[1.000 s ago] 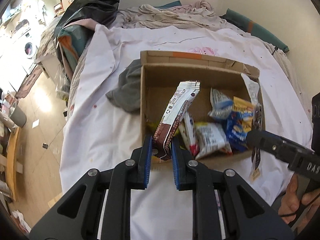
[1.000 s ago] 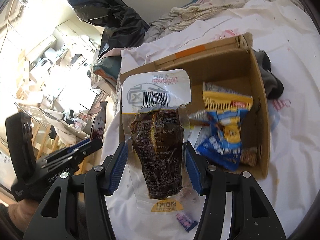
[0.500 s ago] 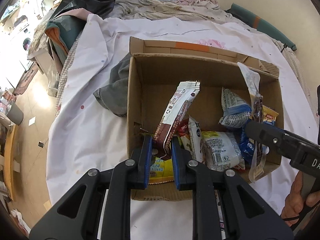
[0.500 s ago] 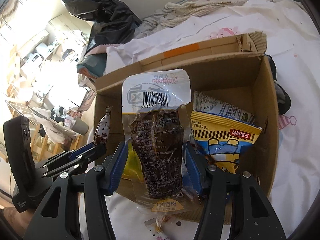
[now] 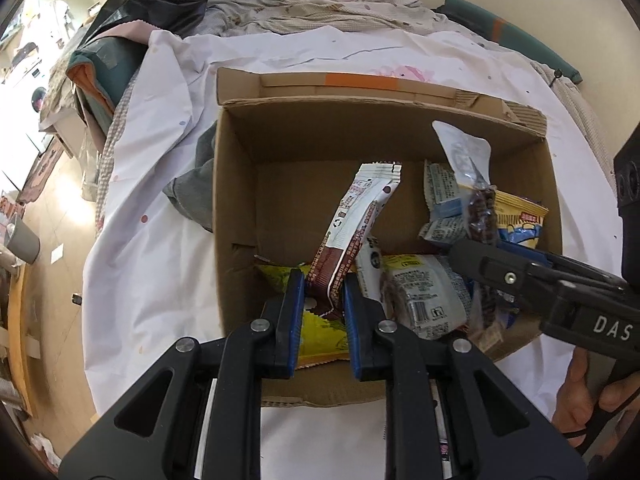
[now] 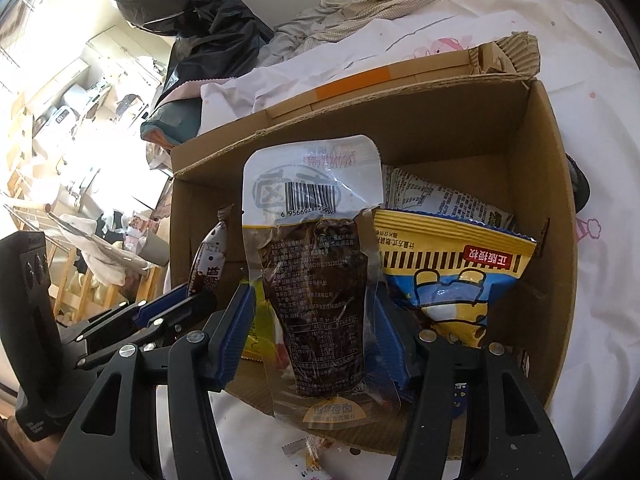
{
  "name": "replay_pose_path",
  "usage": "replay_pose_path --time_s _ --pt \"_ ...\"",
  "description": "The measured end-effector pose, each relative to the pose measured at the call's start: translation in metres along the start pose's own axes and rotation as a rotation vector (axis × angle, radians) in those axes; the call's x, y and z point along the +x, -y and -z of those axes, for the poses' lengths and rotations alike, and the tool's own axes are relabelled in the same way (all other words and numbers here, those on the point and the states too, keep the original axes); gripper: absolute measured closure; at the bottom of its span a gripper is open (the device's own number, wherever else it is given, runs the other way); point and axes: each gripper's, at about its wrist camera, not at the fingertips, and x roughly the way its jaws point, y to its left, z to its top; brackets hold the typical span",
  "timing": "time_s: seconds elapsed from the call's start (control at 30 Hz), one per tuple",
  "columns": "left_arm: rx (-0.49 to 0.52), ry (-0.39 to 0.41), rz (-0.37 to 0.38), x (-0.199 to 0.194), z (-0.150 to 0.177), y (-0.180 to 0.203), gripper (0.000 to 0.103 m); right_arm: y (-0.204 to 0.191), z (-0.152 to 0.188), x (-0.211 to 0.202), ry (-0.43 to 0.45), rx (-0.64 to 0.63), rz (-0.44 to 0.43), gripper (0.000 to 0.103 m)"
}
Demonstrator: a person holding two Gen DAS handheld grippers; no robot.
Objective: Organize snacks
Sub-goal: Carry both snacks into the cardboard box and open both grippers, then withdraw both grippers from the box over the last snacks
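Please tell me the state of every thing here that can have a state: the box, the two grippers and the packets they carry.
Cardboard box: open, flaps up, partly filled.
Left gripper: shut on the brown and white packet.
Right gripper: shut on the clear pouch of dark snack.
Yellow and blue bag: sealed, lying in the box.

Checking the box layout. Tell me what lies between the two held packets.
In the left wrist view, a grey-white barcode packet lies between the brown-white wrapper and the clear pouch.

Two close wrist views, angled steeply down, both over the cardboard box [image 5: 240, 184] [image 6: 556, 280]
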Motion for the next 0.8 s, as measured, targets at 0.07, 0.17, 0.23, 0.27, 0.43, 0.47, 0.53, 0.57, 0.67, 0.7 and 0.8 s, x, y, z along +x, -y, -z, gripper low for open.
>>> replay_pose_path --time_s 0.07,0.17,0.23,0.27,0.43,0.47,0.53,0.57,0.67,0.7,0.8 --pt "-0.005 0.004 0.003 -0.001 0.0 0.0 0.086 0.0 -0.001 0.001 0.0 0.005 -0.003 0.041" --pt "-0.008 0.01 0.001 -0.002 0.0 -0.001 0.086 0.001 0.0 0.001 0.001 0.009 -0.003 0.041" --pt "-0.024 0.014 0.009 -0.003 0.0 -0.003 0.086 0.001 0.001 0.003 -0.007 0.006 -0.001 0.04" --pt "-0.031 0.014 0.013 -0.004 0.0 -0.004 0.086 0.0 0.002 0.003 -0.01 0.003 0.0 0.04" --pt "-0.04 0.008 0.014 -0.004 0.001 -0.006 0.086 -0.001 0.002 0.004 -0.01 0.003 -0.001 0.038" --pt "-0.04 0.007 0.018 -0.004 0.002 -0.006 0.086 -0.001 0.001 0.004 -0.015 0.002 -0.004 0.038" --pt "-0.045 0.002 0.037 -0.003 0.002 -0.006 0.085 -0.002 0.0 0.004 -0.025 -0.004 -0.024 0.038" --pt "-0.048 -0.001 0.042 -0.003 0.002 -0.006 0.085 -0.002 0.0 0.002 -0.017 -0.007 -0.032 0.037" --pt "-0.053 -0.004 0.045 -0.004 0.002 -0.005 0.066 -0.004 -0.002 -0.006 0.027 -0.008 -0.041 0.017" --pt "-0.057 -0.001 0.047 -0.005 0.002 -0.005 0.051 -0.003 -0.003 -0.01 0.044 0.001 -0.053 0.009" --pt "-0.063 0.034 0.044 -0.012 0.003 -0.004 0.029 -0.003 -0.005 -0.016 0.073 0.009 -0.073 0.008"
